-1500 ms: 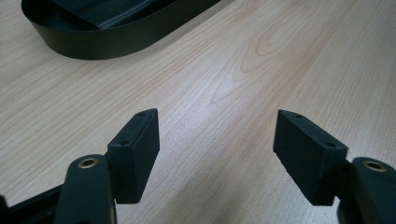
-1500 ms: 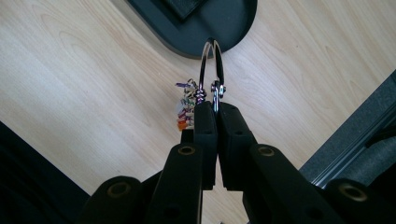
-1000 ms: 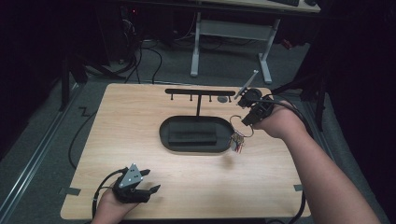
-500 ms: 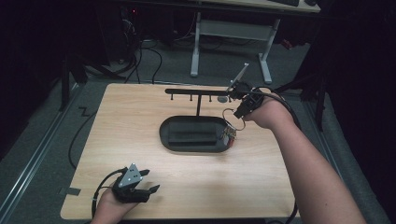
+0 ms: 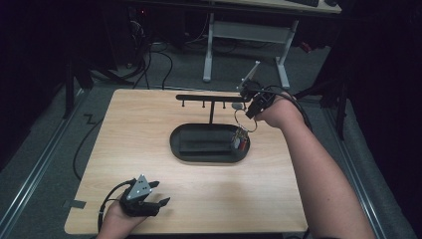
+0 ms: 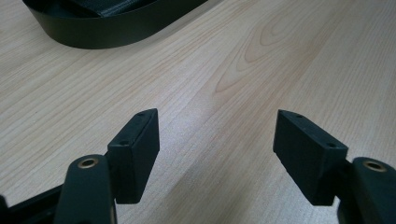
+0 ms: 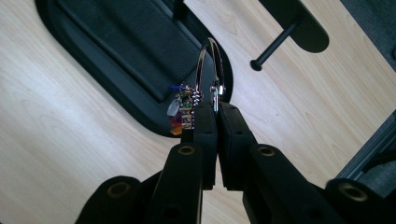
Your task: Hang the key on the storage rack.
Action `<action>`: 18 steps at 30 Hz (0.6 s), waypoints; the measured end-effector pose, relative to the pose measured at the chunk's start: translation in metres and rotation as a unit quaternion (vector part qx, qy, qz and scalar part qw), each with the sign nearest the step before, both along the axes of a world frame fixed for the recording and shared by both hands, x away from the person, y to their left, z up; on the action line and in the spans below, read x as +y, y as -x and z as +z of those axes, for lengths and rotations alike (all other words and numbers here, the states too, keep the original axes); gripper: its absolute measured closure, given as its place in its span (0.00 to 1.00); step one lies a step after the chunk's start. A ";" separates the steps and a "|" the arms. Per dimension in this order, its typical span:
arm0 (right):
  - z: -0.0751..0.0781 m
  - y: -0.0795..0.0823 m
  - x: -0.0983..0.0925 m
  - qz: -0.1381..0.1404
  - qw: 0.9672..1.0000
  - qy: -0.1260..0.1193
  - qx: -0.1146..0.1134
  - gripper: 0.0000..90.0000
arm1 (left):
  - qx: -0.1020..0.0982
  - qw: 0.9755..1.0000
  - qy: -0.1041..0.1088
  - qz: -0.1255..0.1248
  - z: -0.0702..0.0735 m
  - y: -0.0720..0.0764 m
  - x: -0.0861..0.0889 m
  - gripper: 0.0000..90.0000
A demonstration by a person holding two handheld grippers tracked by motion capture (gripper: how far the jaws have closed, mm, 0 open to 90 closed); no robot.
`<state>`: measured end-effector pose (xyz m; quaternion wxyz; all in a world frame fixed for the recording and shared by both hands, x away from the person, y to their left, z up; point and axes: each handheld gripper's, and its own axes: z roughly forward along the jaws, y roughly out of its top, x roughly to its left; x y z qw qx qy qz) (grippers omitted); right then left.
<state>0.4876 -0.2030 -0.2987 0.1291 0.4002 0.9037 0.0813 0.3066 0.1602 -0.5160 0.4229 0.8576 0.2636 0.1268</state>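
A metal key ring (image 7: 208, 70) with several small coloured tags (image 7: 181, 112) hangs from my right gripper (image 7: 217, 109), whose jaws are shut on the ring's lower edge. In the high view that gripper (image 5: 250, 107) is at the right end of the black hook rack (image 5: 209, 98), and the key ring (image 5: 245, 121) dangles over the right end of the black oval tray (image 5: 179, 149). One rack peg (image 7: 275, 44) sticks out just beyond the ring, apart from it. My left gripper (image 5: 154, 196) rests open near the table's front left, with nothing between its jaws (image 6: 217, 154).
The rack's post stands in the tray, whose dark rim (image 6: 107, 28) lies ahead of the left gripper. Light wooden table (image 5: 149, 119) all around. A desk frame (image 5: 244, 35) and cables sit on the floor beyond the far edge.
My right gripper has carried the key ring leftwards and slightly down, from beside the tray's right end to the rack's right end. The left gripper has stayed put.
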 end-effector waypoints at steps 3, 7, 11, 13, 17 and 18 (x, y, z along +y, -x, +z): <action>-0.001 -0.005 -0.002 -0.001 1.000 -0.002 -0.001 0.97 | 0.000 1.000 -0.001 0.000 0.000 0.000 0.000 0.35; -0.003 -0.014 -0.008 -0.014 1.000 -0.009 -0.003 0.97 | 0.001 1.000 -0.002 0.000 -0.001 -0.001 0.000 0.35; -0.005 -0.019 -0.011 -0.017 1.000 -0.009 -0.002 0.97 | 0.003 1.000 -0.005 -0.001 -0.001 -0.001 0.000 0.35; -0.007 -0.022 -0.012 -0.014 1.000 -0.004 -0.004 0.97 | 0.003 1.000 -0.005 -0.002 -0.001 -0.001 0.000 0.35; -0.008 -0.024 -0.012 -0.011 1.000 -0.008 -0.003 0.97 | 0.002 1.000 -0.004 -0.002 -0.002 -0.001 0.000 0.35; -0.008 -0.024 -0.012 -0.013 1.000 -0.008 -0.003 0.97 | 0.001 1.000 -0.004 -0.001 -0.002 -0.001 -0.001 0.35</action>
